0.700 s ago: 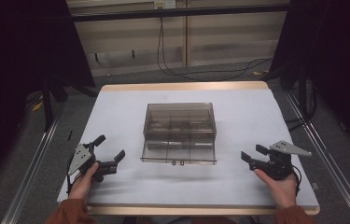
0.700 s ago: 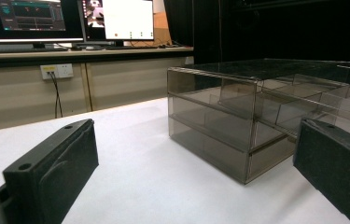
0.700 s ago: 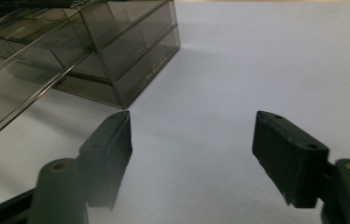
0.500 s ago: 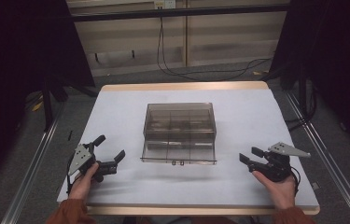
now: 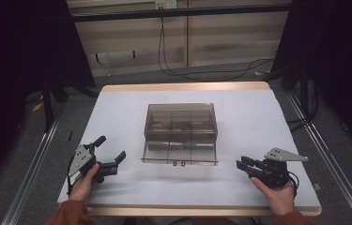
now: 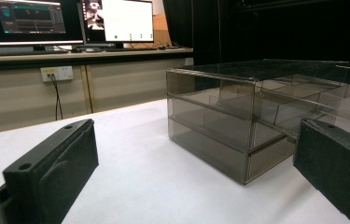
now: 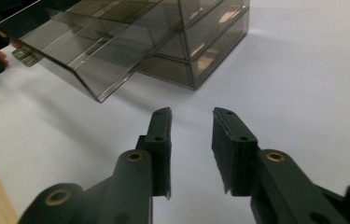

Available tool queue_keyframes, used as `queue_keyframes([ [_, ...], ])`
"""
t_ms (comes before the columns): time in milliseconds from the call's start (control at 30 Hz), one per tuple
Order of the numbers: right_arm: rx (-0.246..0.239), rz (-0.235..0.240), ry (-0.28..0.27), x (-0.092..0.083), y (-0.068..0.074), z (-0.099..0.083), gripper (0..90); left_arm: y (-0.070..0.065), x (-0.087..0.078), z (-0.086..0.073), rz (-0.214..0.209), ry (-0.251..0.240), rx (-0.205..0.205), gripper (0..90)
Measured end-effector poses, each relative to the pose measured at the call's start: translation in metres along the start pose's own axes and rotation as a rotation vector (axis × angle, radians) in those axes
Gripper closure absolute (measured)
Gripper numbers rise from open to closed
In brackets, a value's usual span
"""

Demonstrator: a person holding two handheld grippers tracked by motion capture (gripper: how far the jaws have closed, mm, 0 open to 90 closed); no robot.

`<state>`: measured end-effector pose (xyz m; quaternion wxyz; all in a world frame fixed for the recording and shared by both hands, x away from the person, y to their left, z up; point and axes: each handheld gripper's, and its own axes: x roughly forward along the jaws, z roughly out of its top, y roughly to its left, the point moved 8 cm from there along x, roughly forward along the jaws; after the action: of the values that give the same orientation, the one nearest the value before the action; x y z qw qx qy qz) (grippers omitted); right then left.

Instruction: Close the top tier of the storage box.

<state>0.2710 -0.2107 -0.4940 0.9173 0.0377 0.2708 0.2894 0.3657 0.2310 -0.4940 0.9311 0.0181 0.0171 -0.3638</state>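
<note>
High view is showing the box (image 5: 180,133) sitting at frame centre on the table (image 5: 258,122), w/ the left gripper (image 5: 110,152) lower left and the right gripper (image 5: 243,165) lower right, both apart from it. Left gripper view is adding monitors (image 6: 70,21) upper left; its jaws are standing wide, nothing btwn. Right gripper view is showing jaws narrow, gap empty, pointing at the box. Box: smoky clear plastic, divided compartments, bottom drawer sticking out toward the frame bottom.
</note>
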Motion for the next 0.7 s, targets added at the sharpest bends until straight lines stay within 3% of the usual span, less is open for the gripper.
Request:
queue_keyframes([
  [333,-0.018,0.099,0.028,0.001,0.026,-0.006,88.4,0.000,0.000,0.000,0.005,-0.007,-0.006,0.0],
  [700,-0.064,0.196,0.069,0.009,0.058,-0.011,90.0,0.001,0.000,0.000,0.005,-0.003,0.004,0.0],
])
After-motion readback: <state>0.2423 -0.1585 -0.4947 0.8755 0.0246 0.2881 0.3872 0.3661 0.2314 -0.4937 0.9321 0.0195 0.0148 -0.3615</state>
